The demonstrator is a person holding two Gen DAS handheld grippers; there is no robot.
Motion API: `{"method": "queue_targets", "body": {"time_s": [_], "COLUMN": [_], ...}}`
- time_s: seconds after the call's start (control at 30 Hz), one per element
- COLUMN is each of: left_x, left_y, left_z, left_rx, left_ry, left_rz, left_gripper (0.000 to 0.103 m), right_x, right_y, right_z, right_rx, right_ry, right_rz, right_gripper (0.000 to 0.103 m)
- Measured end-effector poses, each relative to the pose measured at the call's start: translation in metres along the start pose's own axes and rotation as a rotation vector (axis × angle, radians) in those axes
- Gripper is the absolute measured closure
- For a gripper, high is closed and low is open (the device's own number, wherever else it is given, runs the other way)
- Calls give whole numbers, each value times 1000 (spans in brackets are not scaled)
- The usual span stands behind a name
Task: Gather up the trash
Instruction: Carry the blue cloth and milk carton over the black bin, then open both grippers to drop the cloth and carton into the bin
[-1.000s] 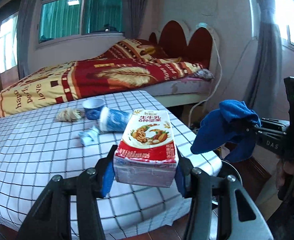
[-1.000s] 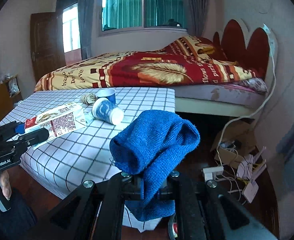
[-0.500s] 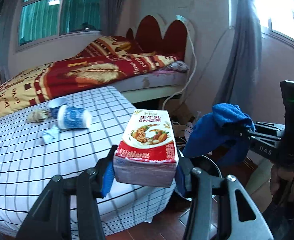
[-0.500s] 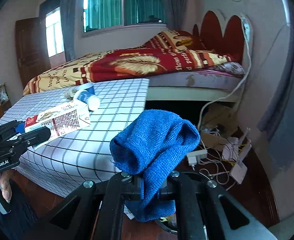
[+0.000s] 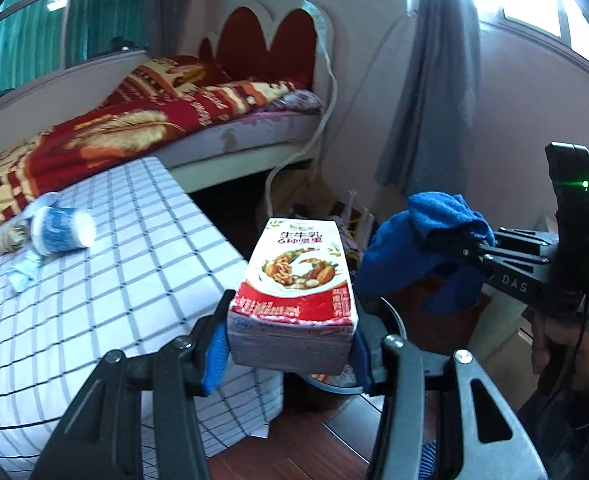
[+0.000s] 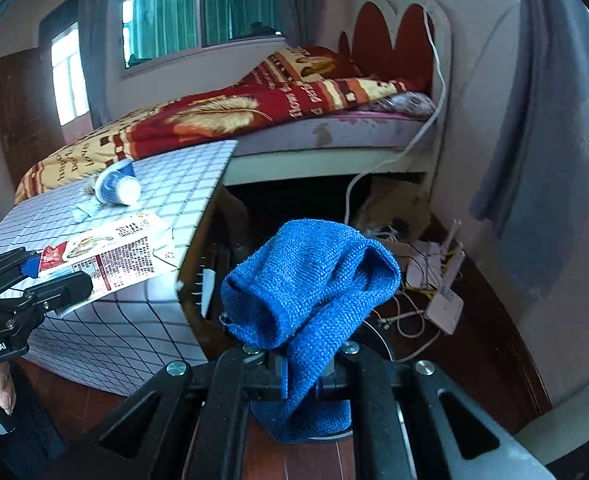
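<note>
Bedroom, checked-cloth table (image 5: 106,280) beside a bed (image 5: 154,128) with a red-yellow quilt. Milk carton (image 5: 294,292) is clamped across its bottom end by the left gripper (image 5: 290,350), blue pads on both side faces, long axis pointing forward along the fingers, held in the air past the table's corner. Just beyond and below the carton a dark round bin rim (image 5: 390,320) shows, mostly hidden; it lies ahead and down from the carton, so the drop probably needs a short forward-down move. Left hand is the nearer one for that. Right gripper (image 6: 300,372) is closed on a blue cloth (image 6: 310,280), hanging over the same bin area. Left on the table: a tipped blue-white paper cup (image 5: 60,230), a crumpled wrapper (image 5: 22,272), a tan wad (image 5: 8,238), all well apart from both grippers. Cables and a router (image 6: 444,304) lie on the floor by the wall.
</note>
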State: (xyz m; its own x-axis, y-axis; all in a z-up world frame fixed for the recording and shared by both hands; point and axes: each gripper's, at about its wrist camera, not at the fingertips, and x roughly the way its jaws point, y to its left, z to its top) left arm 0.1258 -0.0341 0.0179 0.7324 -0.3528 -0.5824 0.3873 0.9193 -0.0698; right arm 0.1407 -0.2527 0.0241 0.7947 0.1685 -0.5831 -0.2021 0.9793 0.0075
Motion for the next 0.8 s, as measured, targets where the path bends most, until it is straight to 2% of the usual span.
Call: {"method": "queue_targets", "body": {"time_s": [0.37, 0.57, 0.8], "left_x": [43, 67, 98], "left_y": [-46, -54, -53], "left_z": [-26, -39, -51], "left_rx": [49, 43, 19], "left_ry": [121, 182, 244], "left_rz": [-79, -90, -99], "left_gripper": [51, 51, 51], "right_x": [18, 36, 55], "right_y": [-47, -57, -58], "right_z": [-43, -63, -71], "right_rx": [68, 67, 46], "right_ry": [87, 153, 194], "right_rz": [-49, -46, -19], "right_gripper": [95, 94, 94]}}
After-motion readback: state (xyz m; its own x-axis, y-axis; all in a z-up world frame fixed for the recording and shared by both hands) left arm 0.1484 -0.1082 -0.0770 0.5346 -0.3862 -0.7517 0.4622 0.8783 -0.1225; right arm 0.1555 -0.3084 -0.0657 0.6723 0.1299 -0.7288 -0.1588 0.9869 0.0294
